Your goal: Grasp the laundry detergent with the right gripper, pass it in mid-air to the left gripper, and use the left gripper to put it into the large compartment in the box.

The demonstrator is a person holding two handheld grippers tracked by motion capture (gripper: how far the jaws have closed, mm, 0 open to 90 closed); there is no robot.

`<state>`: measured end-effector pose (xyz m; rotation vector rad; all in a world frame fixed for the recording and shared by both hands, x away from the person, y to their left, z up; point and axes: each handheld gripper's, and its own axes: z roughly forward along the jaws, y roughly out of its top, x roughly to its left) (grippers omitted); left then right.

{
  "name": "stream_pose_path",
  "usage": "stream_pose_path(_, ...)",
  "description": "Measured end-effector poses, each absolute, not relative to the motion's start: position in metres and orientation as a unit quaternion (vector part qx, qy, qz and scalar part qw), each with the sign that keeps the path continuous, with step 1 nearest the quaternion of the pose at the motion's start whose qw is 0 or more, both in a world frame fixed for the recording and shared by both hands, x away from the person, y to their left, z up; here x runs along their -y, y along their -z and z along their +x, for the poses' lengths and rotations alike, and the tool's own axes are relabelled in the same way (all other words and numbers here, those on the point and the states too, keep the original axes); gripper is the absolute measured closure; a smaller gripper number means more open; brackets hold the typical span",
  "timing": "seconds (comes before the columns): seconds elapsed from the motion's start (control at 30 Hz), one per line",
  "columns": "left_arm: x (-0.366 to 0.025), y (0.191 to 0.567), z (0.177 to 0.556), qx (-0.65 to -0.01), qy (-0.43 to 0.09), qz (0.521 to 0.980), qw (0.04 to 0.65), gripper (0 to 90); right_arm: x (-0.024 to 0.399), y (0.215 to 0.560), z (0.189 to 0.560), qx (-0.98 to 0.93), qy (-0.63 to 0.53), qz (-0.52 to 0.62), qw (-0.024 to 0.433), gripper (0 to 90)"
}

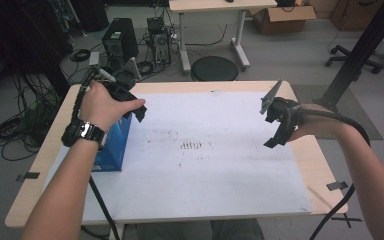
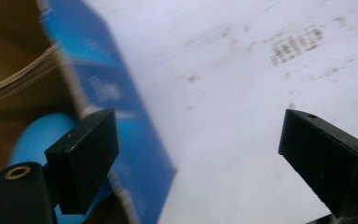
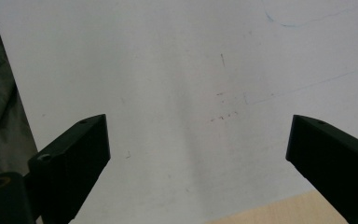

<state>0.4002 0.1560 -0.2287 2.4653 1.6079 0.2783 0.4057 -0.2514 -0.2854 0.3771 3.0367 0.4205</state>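
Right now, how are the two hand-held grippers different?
The left hand-held gripper hovers at the blue box on the table's left side; the right hand-held gripper hangs over bare white sheet near the right edge. The left gripper view is blurred, with the box behind one jaw; the right gripper view is sharp, with plain sheet between the jaws. Both are black, open, and hold nothing.

Blue box (image 1: 114, 145), smudged white sheet (image 1: 205, 170)

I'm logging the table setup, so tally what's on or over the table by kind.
Blue box: 1
White sheet covering the tabletop: 1
Hand-held claws: 2, the left claw by the box and the right claw over the sheet
Total: 4
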Motion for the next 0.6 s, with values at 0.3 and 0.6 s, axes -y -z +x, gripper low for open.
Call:
stream_pose_path(0.3, -0.116, 0.257, 0.403, -0.496, -0.068, 0.860, 0.101, 8.0, 0.253, 0.288, 0.407, -0.983, -0.133, 0.125, 0.023, 5.9)
stream_pose_path(0.6, -0.098, 0.270, 0.402, -0.480, -0.054, 0.869, 0.109, 4.8, 0.256, 0.289, 0.409, -0.983, -0.132, 0.128, 0.021, 5.6)
